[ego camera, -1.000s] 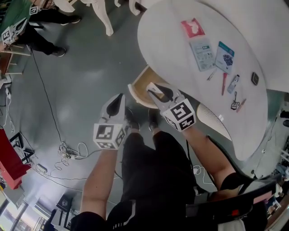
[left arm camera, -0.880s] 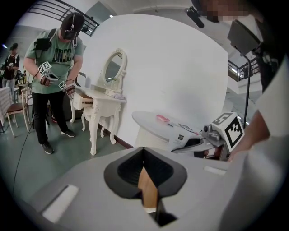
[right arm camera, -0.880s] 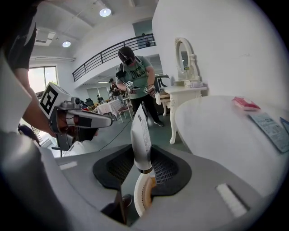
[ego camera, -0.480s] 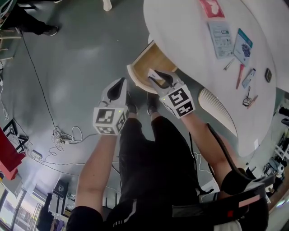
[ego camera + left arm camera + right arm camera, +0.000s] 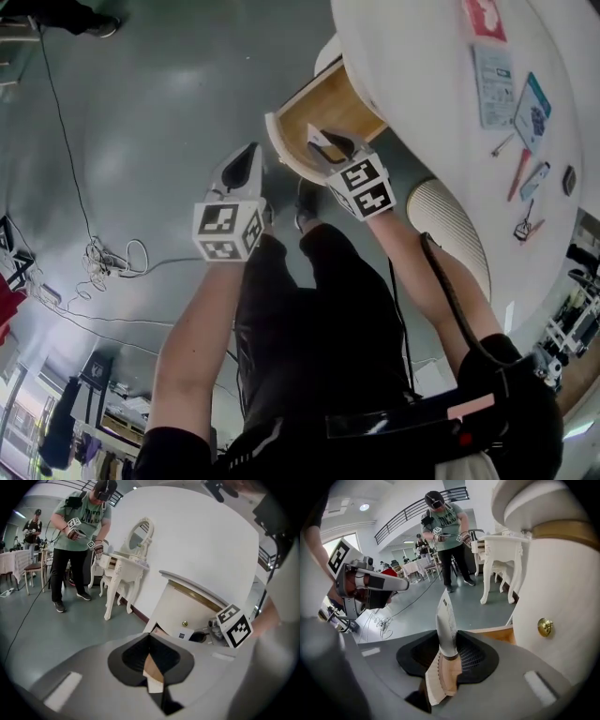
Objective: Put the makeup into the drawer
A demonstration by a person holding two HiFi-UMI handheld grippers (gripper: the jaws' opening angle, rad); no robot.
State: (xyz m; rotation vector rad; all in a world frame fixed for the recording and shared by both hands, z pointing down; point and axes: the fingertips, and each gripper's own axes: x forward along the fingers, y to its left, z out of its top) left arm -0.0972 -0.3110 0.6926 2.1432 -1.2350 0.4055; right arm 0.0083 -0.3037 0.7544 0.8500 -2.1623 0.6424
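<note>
The right claw [image 5: 449, 660] is clamped partway shut on a tube [image 5: 446, 620], gripping it at the ribbed tan cap. The tube's long axis runs straight out along the claw, flat end forward. The open drawer [image 5: 323, 111] lies just ahead of and below that tip. In the head view the right claw [image 5: 325, 146] sits over the drawer's near rim, so a short drop forward and down should put the tube inside. The drawer front with its knob [image 5: 544, 626] stands close on the right.

The left claw [image 5: 241, 174] hangs beside the drawer, farther off, over the floor [image 5: 159, 122]. Its jaws are close together, with a tan and white sliver between them that I cannot identify.

More makeup [image 5: 511, 89] lies on the white desk [image 5: 412, 75]. A cable [image 5: 103, 262] trails across the floor, and a person [image 5: 447, 531] stands by another vanity [image 5: 499, 557].
</note>
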